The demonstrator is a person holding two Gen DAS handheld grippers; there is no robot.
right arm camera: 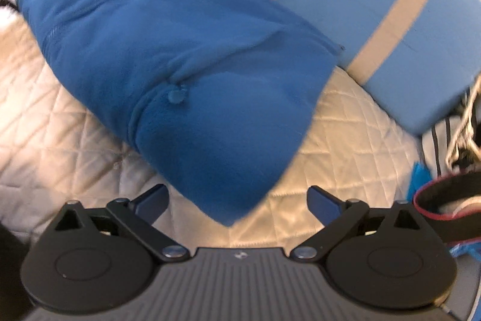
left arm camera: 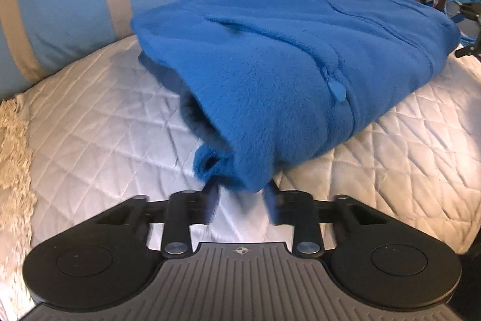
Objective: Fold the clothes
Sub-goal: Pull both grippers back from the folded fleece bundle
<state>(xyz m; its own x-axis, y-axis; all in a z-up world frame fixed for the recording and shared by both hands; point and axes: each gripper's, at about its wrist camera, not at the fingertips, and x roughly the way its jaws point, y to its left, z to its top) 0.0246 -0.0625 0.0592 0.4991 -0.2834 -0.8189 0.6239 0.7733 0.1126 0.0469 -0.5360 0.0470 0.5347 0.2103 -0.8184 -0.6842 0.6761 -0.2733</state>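
We pinch one corner of the fleece, the other not yet taken

Our left gripper (left arm camera: 240, 194) pinches the near corner of the blue fleece jacket (left arm camera: 288, 56) lying on the quilted bed (left arm camera: 99, 122); our right gripper (right arm camera: 237, 202) stands spread, its corner between the jaws untouched. We risk lifting one-sided, so the thick fleece slips or the fold skews.

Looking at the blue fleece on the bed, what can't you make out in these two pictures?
- Left view: the left tongs' pad tips, covered by the fleece corner.
- Left view: the fleece's underside, against the quilt.
- Right view: fleece seams and zipper pull, smeared by motion blur.
- Right view: clutter at the right edge, cut off.
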